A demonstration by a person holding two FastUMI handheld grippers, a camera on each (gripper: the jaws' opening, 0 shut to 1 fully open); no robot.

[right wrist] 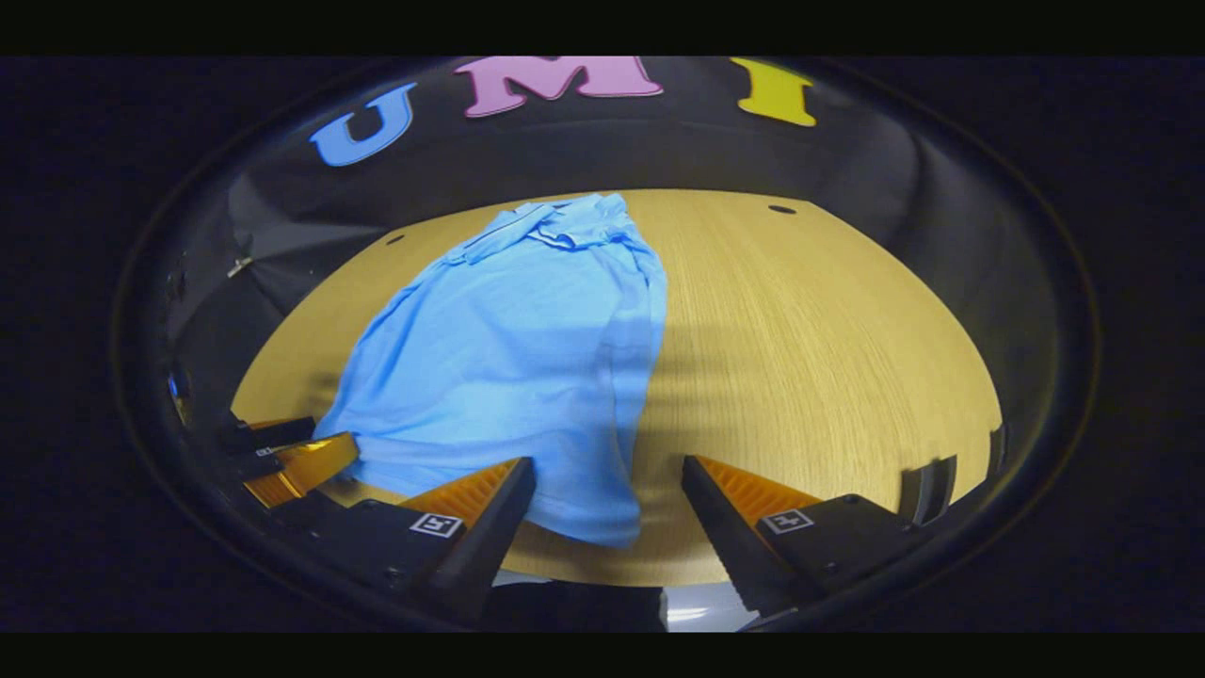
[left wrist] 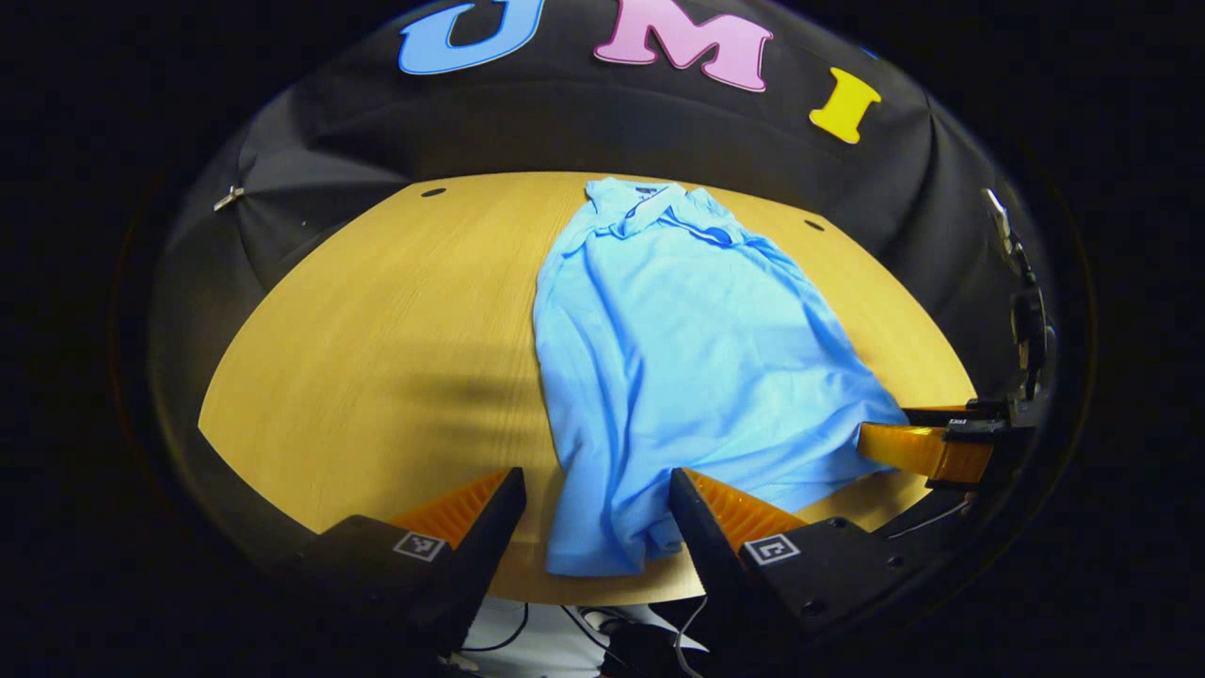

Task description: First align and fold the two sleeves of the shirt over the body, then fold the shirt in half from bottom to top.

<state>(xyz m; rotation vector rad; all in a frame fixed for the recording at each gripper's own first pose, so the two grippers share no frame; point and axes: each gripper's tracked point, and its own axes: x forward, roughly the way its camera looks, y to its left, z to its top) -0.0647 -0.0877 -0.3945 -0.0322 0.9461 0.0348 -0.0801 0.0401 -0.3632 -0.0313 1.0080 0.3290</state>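
Note:
A light blue polo shirt [left wrist: 687, 348] lies flat on the wooden table [left wrist: 377, 330], collar at the far end and hem toward me, with no sleeve sticking out at the sides. My left gripper [left wrist: 596, 480] is open, and the shirt's near left hem corner lies between its fingers, at the table's front edge. In the right gripper view the shirt [right wrist: 508, 348] spreads to the left, and my right gripper [right wrist: 607, 463] is open around its near right hem corner. Each gripper appears in the other's view: the right gripper [left wrist: 927, 447] by the hem, the left gripper [right wrist: 292, 461] likewise.
Bare tabletop [right wrist: 800, 330] stretches on both sides of the shirt. Small dark holes [left wrist: 433, 192] mark the far corners. The black booth wall [left wrist: 311, 151] rises close behind the table. Cables [left wrist: 602, 631] hang below the front edge.

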